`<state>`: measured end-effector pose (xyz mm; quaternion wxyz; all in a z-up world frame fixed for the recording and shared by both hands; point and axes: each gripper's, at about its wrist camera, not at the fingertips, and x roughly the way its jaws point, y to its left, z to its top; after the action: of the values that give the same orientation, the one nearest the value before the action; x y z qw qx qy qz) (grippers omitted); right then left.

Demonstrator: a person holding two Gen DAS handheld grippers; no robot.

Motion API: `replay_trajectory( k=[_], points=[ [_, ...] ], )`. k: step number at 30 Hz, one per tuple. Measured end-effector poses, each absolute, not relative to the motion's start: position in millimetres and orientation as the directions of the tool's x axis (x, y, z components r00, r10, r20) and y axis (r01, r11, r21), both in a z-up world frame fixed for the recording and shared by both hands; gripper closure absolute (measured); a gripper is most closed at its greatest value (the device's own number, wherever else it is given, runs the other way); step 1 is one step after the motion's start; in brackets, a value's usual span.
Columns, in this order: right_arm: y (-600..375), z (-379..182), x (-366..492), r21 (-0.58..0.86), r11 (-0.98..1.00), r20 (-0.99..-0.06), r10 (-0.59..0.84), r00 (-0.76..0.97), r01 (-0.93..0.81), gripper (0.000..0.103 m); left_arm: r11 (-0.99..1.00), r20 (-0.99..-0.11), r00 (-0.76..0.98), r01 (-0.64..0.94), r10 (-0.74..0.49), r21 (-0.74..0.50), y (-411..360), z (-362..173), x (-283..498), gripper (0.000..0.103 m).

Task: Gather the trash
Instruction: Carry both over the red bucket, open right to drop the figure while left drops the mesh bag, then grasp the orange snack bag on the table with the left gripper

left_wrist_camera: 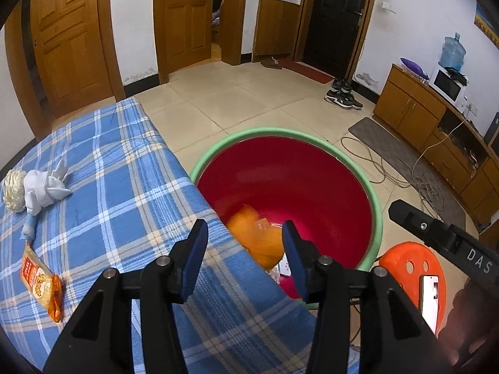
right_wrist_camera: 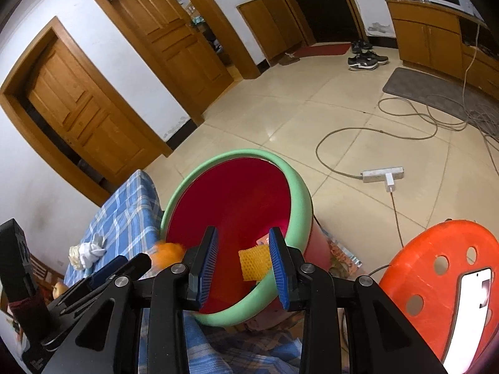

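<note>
A red bin with a green rim [left_wrist_camera: 358,168] [right_wrist_camera: 299,193] stands on the floor beside the blue plaid table [left_wrist_camera: 109,168]. My left gripper [left_wrist_camera: 244,237] is open and empty over the table edge, above the bin. An orange piece of trash [left_wrist_camera: 259,240] [right_wrist_camera: 167,254], blurred, is in the bin's mouth. My right gripper [right_wrist_camera: 243,246] is open over the bin; a yellow foam net [right_wrist_camera: 254,263] lies just below, next to its right finger, touching or not I cannot tell. An orange snack packet [left_wrist_camera: 40,283] and a white crumpled tissue [left_wrist_camera: 40,190] lie on the table.
An orange plastic stool [right_wrist_camera: 436,280] [left_wrist_camera: 411,268] with a phone [right_wrist_camera: 467,308] on it stands right of the bin. A power strip [right_wrist_camera: 382,174] and cables lie on the tiled floor. Shoes [left_wrist_camera: 343,93], a mat and wooden cabinets are at the far right.
</note>
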<state>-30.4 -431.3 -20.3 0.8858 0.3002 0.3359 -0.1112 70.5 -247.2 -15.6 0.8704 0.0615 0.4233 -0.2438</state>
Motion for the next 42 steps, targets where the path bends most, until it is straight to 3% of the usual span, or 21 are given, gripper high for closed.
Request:
replay_trajectory(
  k=[14,31,35,42],
  points=[
    [-412.2,-9.1,-34.2,0.445,0.822,-0.654,0.028,0.756,0.354,0.062,0.927,-0.762,0.566,0.357,-0.315,-0.118,-199.1,-5.1,72.0,0.054],
    [-385.0,-1.5,-36.3,0.426,0.856,-0.651,0.064,0.756,0.294,0.059,0.993,-0.797,0.598,-0.008,-0.086,-0.114,-73.1,-21.5,91.8,0.054],
    [-380.9,-1.3,-34.1,0.419,0.861,-0.656,0.068,0.752,0.287,0.059,0.988,-0.810,0.585,-0.092,-0.046,-0.122,-54.3,-30.0,95.3,0.045],
    [-369.4,0.0,-29.2,0.405,0.875,-0.667,0.084,0.740,0.266,0.059,0.975,-0.824,0.566,-0.156,-0.041,-0.156,-40.1,-45.6,103.6,0.040]
  ],
)
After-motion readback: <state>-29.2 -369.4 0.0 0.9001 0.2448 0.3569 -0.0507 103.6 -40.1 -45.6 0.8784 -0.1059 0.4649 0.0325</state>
